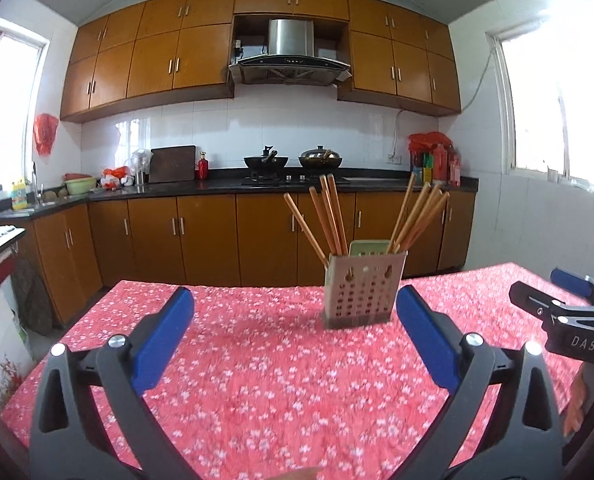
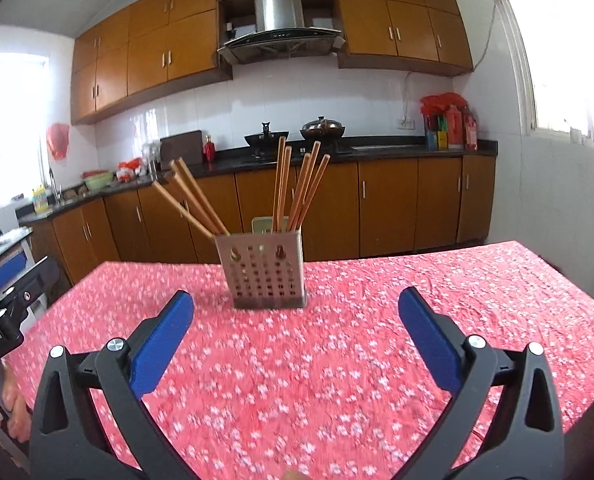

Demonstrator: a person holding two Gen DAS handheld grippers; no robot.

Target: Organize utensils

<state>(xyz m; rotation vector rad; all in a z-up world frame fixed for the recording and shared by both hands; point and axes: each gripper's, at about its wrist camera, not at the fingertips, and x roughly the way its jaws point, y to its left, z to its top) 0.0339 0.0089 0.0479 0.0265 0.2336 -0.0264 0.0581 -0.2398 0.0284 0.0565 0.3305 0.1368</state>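
Note:
A perforated metal utensil holder (image 1: 363, 289) stands upright on the red floral tablecloth (image 1: 257, 380), with several wooden chopsticks (image 1: 329, 216) leaning out of it in two bunches. It also shows in the right wrist view (image 2: 263, 270), with its chopsticks (image 2: 297, 188). My left gripper (image 1: 295, 312) is open and empty, above the cloth, short of the holder. My right gripper (image 2: 295, 312) is open and empty, also short of the holder. The right gripper shows at the right edge of the left wrist view (image 1: 569, 304).
The table's far edge (image 1: 217, 284) lies just behind the holder. Beyond stands a kitchen counter (image 1: 257, 186) with two woks, a cutting board and bottles. The left gripper's body (image 2: 1, 320) shows at the left edge of the right wrist view.

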